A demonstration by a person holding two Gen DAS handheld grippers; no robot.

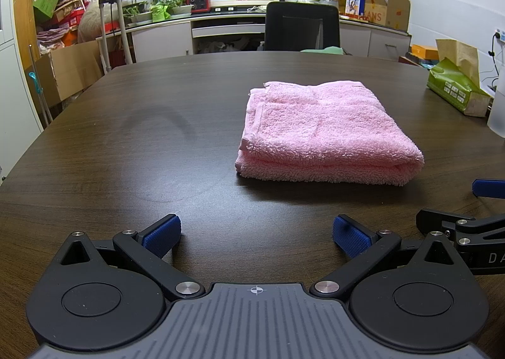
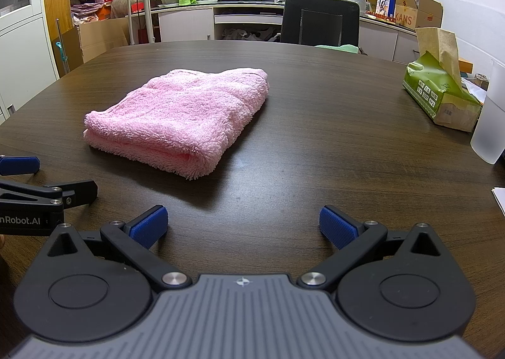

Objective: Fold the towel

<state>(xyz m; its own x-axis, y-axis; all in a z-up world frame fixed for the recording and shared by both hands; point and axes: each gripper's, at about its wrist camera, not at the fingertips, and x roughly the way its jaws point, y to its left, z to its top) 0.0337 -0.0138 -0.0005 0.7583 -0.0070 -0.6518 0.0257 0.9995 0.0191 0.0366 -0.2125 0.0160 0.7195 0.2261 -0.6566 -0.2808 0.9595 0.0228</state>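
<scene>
A pink terry towel (image 1: 325, 132) lies folded into a thick rectangle on the dark wooden table (image 1: 142, 144), its rounded fold toward me. In the right wrist view the same towel (image 2: 180, 119) sits ahead and to the left. My left gripper (image 1: 256, 234) is open, low over the table, short of the towel and a little left of it, with nothing between its blue pads. My right gripper (image 2: 242, 226) is open too, short of the towel's right corner. Each gripper shows at the edge of the other's view: the right one (image 1: 467, 217), the left one (image 2: 38, 182).
A green tissue box (image 2: 442, 97) and a frosted plastic cup (image 2: 489, 125) stand at the table's right edge, with white paper (image 2: 500, 198) nearer. A black office chair (image 1: 301, 26) is at the far side. Cabinets, boxes and plants line the back wall.
</scene>
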